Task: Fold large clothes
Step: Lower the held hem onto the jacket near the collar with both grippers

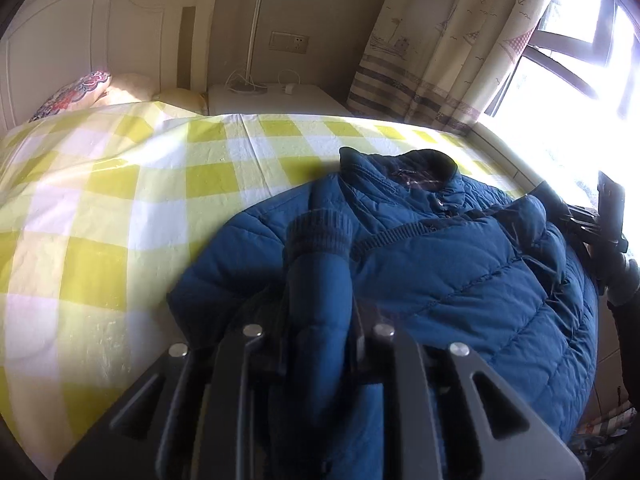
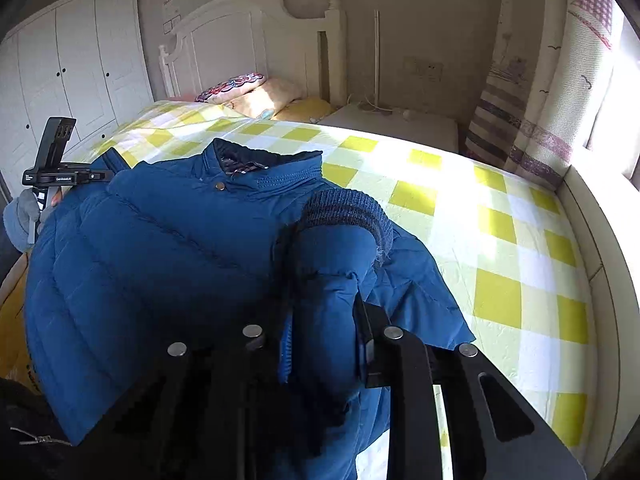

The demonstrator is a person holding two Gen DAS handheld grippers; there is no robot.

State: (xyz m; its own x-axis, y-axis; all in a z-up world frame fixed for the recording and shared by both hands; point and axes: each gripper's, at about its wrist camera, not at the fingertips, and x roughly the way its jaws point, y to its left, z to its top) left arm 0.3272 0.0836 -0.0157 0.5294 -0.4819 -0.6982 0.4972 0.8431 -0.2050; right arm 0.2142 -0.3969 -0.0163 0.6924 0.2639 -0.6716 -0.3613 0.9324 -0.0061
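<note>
blue puffer jacket [image 1: 460,276] | collar up, toward frame top | laid centre-right on checked bedsheet [image 1: 100,200] | ribbed-cuff sleeves raised

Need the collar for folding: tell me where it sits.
In both views the jacket's collar lies at the far end of the blue jacket, on the checked bedspread, pointing towards the headboard.

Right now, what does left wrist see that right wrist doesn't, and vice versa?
Only left wrist: the bright window and the right gripper at the jacket's far side, state unclear from there.
Only right wrist: the white wardrobe and the left gripper held in a gloved hand.
Both: the blue puffer jacket on the yellow checked bed, a ribbed-cuff sleeve pinched in each view's own gripper, headboard, curtain.
</note>
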